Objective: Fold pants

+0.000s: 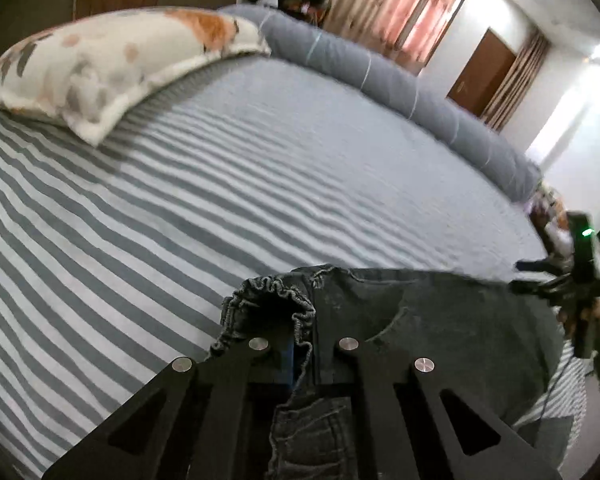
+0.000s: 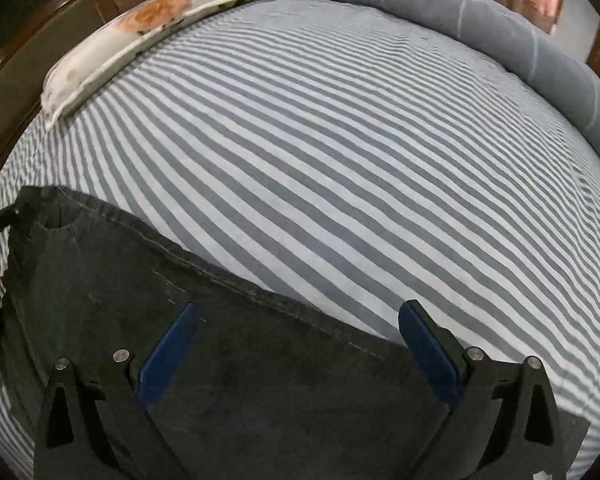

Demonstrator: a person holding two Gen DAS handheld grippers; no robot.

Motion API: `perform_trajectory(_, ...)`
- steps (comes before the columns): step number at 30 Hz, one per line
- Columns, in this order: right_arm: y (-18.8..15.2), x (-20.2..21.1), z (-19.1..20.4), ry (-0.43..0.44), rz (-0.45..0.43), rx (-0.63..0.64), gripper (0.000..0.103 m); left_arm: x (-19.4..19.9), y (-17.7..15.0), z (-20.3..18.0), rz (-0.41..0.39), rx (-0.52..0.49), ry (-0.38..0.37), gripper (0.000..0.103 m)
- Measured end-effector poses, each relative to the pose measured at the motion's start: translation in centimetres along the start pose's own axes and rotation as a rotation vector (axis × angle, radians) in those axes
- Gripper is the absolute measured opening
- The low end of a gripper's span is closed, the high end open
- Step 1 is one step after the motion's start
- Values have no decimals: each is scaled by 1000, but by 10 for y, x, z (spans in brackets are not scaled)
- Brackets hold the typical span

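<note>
1. Pants [image 1: 440, 320] of dark grey denim lie at the near edge of a bed, spread across the striped sheet [image 1: 180, 208], their elastic gathered waistband [image 1: 268, 304] bunched up at one end.
2. Left gripper [image 1: 300, 356] is closed tight on that waistband; the fabric is pinched between its black fingers and hangs down beneath them.
3. Right gripper [image 2: 296, 320] stands wide apart, its blue pads [image 2: 168, 352] spread over the flat leg of the pants [image 2: 220, 360] without pinching anything; one pad sits over the denim, the other over the sheet [image 2: 320, 160] just past the seamed edge.
4. From the left wrist view the right gripper [image 1: 540, 276] shows at the far end of the pants, with a small green light on its body.
5. Floral pillow [image 1: 100, 64] in white, orange and grey lies at the head of the bed, touching a long grey-blue bolster [image 1: 380, 76] that runs along the far side.
6. No brand, label or legible writing shows on the pants, bedding or grippers.
</note>
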State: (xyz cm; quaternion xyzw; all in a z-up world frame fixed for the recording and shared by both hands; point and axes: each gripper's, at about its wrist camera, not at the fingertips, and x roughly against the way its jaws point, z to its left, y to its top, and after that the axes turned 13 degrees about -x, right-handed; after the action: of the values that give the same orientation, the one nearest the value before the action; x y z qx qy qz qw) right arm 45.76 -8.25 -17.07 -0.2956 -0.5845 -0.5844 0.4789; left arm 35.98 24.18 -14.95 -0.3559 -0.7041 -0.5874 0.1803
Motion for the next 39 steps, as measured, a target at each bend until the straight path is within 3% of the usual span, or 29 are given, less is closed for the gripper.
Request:
perform_trajectory(8,4,-12,17,48,79,168,98,44,5,-18,-145,-13,-83,5)
perform_trajectory(12,9,-24,22,68,127,253,83,61,8,-18,-201,30,-124,5)
perform_trajectory(18,17,-38,21,157,247,324,75,71,7,-25,-239,20,-138,5)
perform_trajectory(22,21,-41,7,173,326,349,68,75,5,-21,-249,34,-154,5)
perform_trajectory(25,22,-39,-5,182,362,351,59,77,4,-21,-247,29,-147,5)
perform_trajectory(27,21,-39,-14,184,379,346,44,79,4,-22,-243,21,-142,5)
perform_trajectory(28,21,-39,-17,182,380,343,40,79,4,-23,-242,17,-142,5)
perform_trajectory(29,20,-37,-19,173,374,345,28,79,4,-24,-239,10,-133,5)
perform_trajectory(30,18,-34,-21,155,360,344,9,78,5,-24,-234,7,-125,5)
perform_trajectory(35,7,2,-24,89,225,317,4,71,7,-28,-210,-33,-43,5)
perform_trajectory(39,-15,57,-22,-2,79,292,4,64,7,-28,-171,-80,12,5)
